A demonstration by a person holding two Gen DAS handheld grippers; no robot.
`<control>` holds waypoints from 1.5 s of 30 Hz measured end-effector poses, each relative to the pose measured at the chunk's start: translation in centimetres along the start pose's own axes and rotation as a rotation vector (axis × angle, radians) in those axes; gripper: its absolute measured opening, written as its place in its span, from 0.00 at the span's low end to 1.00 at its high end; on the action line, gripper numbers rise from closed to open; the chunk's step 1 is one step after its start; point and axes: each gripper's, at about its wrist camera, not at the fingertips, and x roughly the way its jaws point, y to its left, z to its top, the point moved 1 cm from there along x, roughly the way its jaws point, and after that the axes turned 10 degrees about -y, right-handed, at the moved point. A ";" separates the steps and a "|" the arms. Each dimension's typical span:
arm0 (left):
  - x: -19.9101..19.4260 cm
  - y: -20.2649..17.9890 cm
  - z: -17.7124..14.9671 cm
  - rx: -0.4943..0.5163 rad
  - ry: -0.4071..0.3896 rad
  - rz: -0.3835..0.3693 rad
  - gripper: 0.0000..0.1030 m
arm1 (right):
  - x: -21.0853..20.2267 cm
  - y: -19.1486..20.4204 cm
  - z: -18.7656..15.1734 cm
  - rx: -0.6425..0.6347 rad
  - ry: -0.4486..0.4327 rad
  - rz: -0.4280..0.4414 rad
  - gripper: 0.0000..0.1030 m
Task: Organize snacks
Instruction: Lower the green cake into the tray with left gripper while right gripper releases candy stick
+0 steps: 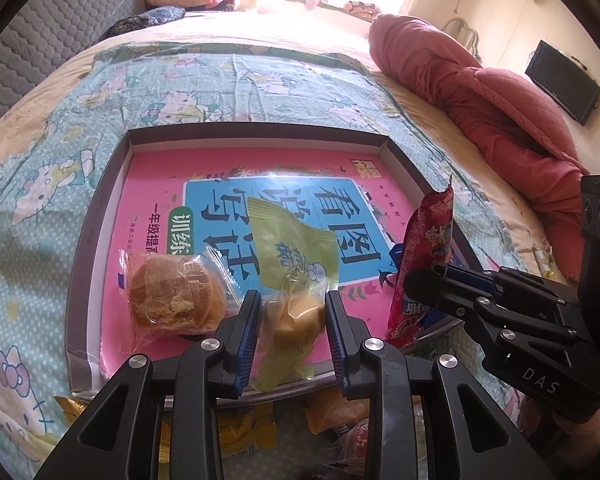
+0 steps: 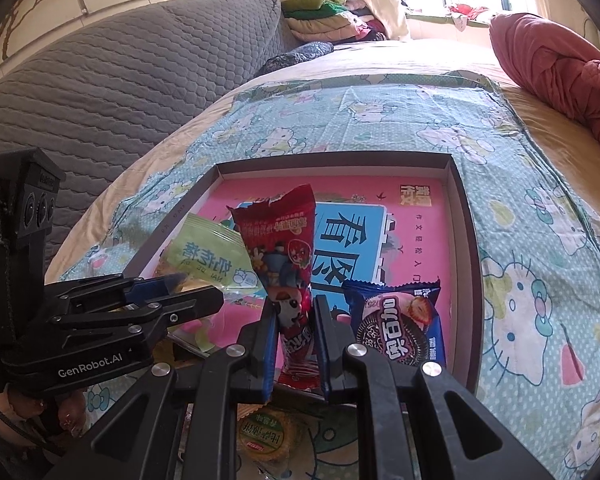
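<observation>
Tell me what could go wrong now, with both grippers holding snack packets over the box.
The red packet stands upright in the right gripper, pinched low, so it may topple or land on the blue cookie packet beside it. The left gripper holds the green packet by crinkly wrapper near the box's near edge, so it could slip outside.

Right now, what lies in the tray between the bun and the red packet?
The green packet, gripped by the left gripper, lies between the bun and the red packet. The left wrist view shows it.
</observation>
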 end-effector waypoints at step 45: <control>-2.2 0.5 1.0 -0.021 -0.023 0.000 0.48 | -0.2 -0.4 0.1 0.017 0.008 -0.024 0.34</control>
